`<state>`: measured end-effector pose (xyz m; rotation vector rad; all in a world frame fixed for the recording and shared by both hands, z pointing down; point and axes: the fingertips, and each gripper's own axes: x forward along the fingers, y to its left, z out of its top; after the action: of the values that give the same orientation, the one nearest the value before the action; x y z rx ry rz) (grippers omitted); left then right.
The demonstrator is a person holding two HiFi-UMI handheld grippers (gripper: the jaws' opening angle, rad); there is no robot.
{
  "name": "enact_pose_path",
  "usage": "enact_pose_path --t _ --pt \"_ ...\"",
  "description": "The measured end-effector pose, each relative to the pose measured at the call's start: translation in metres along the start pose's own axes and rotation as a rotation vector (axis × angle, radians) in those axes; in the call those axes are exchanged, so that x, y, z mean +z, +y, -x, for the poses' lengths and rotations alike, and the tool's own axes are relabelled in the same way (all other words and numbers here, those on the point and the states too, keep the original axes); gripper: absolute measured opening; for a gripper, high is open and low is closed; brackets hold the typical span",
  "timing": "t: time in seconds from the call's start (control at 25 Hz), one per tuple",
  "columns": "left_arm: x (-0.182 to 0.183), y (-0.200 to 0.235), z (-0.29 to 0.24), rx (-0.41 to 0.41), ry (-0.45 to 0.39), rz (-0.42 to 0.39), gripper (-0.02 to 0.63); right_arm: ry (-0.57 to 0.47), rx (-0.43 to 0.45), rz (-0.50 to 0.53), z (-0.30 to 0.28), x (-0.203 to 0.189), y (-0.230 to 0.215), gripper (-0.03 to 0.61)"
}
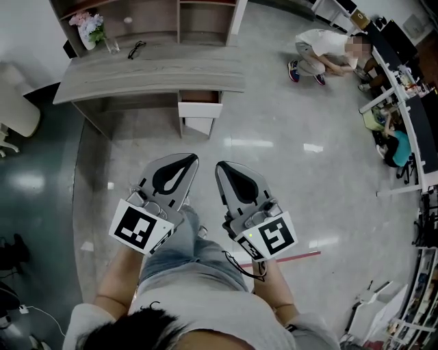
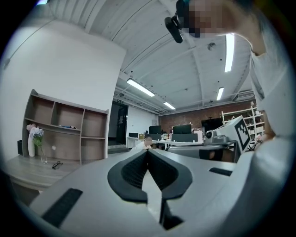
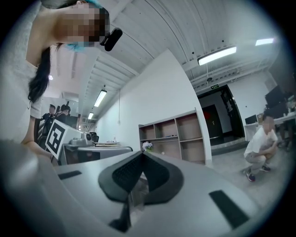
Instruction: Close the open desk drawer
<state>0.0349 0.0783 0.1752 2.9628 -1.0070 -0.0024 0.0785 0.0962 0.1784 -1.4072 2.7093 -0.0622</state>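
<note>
The grey wooden desk (image 1: 150,72) stands at the far side of the floor. Its white-fronted drawer (image 1: 200,109) sticks out from under the right end of the top, open. Both grippers are held close to the person's body, well short of the desk and pointing toward it. The left gripper (image 1: 191,159) is shut with nothing between its jaws, tips touching (image 2: 147,152). The right gripper (image 1: 220,167) is also shut and empty (image 3: 141,153). The left gripper view shows the desk top (image 2: 27,169); the drawer is hidden there.
A vase of flowers (image 1: 90,31) and glasses (image 1: 135,48) lie on the desk, backed by a shelf unit (image 1: 171,17). A white chair (image 1: 17,109) stands left. A person crouches (image 1: 321,55) at the back right near office desks (image 1: 404,116). A red strip (image 1: 301,256) marks the floor.
</note>
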Motion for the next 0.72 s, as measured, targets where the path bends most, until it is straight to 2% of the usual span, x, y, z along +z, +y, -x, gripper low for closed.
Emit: enact_pose_path --t 0.4,0.72 --pt "-0.008 0.015 -0.043 -0.014 0.016 0.002 0.011 0.02 -0.018 0.004 -0.014 -0.003 -0.041 0.008" --pt "-0.014 0.046 -0.079 -0.027 0.04 0.016 0.011 0.023 -0.034 0.005 -0.048 -0.005 -0.078 0.008"
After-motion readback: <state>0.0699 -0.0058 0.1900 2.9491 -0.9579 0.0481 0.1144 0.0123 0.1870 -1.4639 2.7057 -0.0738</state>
